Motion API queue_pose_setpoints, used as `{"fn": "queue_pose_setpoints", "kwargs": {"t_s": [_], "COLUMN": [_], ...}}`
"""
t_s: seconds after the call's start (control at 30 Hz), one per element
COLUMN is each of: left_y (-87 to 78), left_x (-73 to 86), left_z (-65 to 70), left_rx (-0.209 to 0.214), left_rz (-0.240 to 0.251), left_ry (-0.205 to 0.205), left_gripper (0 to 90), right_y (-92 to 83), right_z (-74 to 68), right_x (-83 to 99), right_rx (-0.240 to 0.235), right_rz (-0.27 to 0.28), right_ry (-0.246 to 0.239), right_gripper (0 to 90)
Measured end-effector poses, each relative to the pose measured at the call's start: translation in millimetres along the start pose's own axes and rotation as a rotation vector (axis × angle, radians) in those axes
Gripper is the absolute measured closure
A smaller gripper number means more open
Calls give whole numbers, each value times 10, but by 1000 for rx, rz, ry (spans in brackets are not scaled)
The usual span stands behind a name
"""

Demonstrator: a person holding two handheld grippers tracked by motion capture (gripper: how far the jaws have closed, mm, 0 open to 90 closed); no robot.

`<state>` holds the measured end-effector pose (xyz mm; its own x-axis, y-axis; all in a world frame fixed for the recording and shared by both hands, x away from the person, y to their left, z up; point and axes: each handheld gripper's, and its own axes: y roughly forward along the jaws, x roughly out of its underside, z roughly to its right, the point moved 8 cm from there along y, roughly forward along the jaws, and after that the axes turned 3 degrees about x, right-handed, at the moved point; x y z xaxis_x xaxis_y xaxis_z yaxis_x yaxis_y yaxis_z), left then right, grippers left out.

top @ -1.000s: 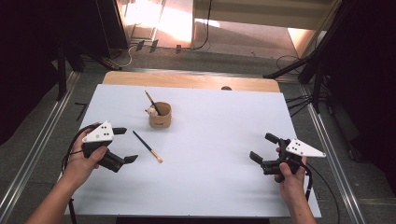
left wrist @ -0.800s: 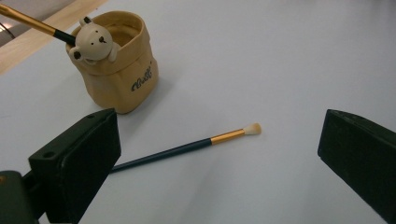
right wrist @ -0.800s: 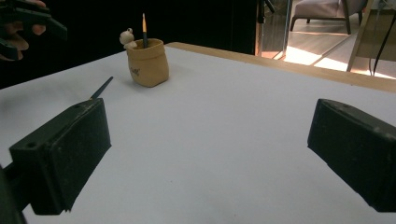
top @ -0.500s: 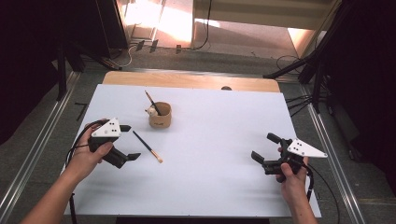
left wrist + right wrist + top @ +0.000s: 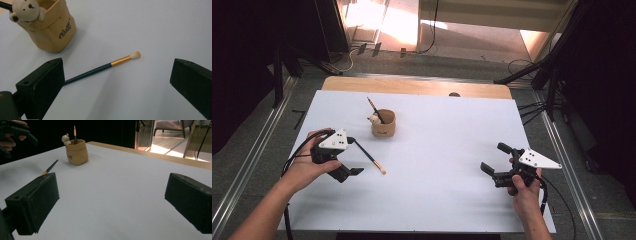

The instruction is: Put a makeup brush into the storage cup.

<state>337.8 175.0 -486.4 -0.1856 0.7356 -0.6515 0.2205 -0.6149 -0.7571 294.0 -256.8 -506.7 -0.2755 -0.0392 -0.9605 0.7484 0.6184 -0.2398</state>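
Left tongs (image 5: 352, 156) gaping wide, gripping nothing, hovering low over the white table (image 5: 437, 150) at its near-left part; held in the left hand (image 5: 309, 162), forearm coming in slantwise from the bottom-left corner, black jaws pointing right; thin dark-handled brush with a gold ferrule and pale bristle tip (image 5: 105, 67) lying flat on the table between the spread jaws in the left gripper view, its handle end passing behind one jaw, its tip pointing away; in the high view, lying slantwise just beside the tongs, tip toward the near side; small tan cloth-like pot with a little bear figure on its rim (image 5: 383, 123) upright beyond the brush, near but apart, a second dark brush (image 5: 375, 110) standing tilted inside.

Right tongs (image 5: 496, 161) likewise spread open and empty, low at the near-right part of the table, gripped by the right hand (image 5: 524, 187) with the wrist rising from the bottom edge, jaws pointing left toward the middle; broad bare white surface between the two tongs; right table edge close to the right hand; wooden strip (image 5: 412, 86) along the far edge, well behind the pot.
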Motion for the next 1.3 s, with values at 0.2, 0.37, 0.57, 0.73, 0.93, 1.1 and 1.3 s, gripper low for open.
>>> {"fn": "queue_pose_setpoints", "kwargs": {"t_s": [0.2,0.37,0.57,0.73,0.93,1.1,1.3], "left_y": [-32,-27,-11,49,114,171,242], "left_x": [-26,-42,-118,-153,-164,-154,-74], "left_z": [-18,-56,-127,-178,-221,-271,-259], "left_rx": [9,18,30,61,95,88,128], "left_rz": [-34,-75,-88,-103,-134,-142,-194], "left_ry": [34,72,105,146,186,215,223], "left_gripper": [1,1,1,1,2,78,49], "right_y": [-8,-9,-7,-7,-10,-15,-10], "right_z": [8,5,9,4,5,10,11], "right_x": [1,-4,-1,-4,5,6,9], "right_rx": [3,3,3,3,2,2,4], "right_rz": [0,2,1,2,0,0,-2], "right_ry": [-4,-6,-5,-9,-7,-8,-10], "right_gripper": [0,0,0,0,0,0,0]}}
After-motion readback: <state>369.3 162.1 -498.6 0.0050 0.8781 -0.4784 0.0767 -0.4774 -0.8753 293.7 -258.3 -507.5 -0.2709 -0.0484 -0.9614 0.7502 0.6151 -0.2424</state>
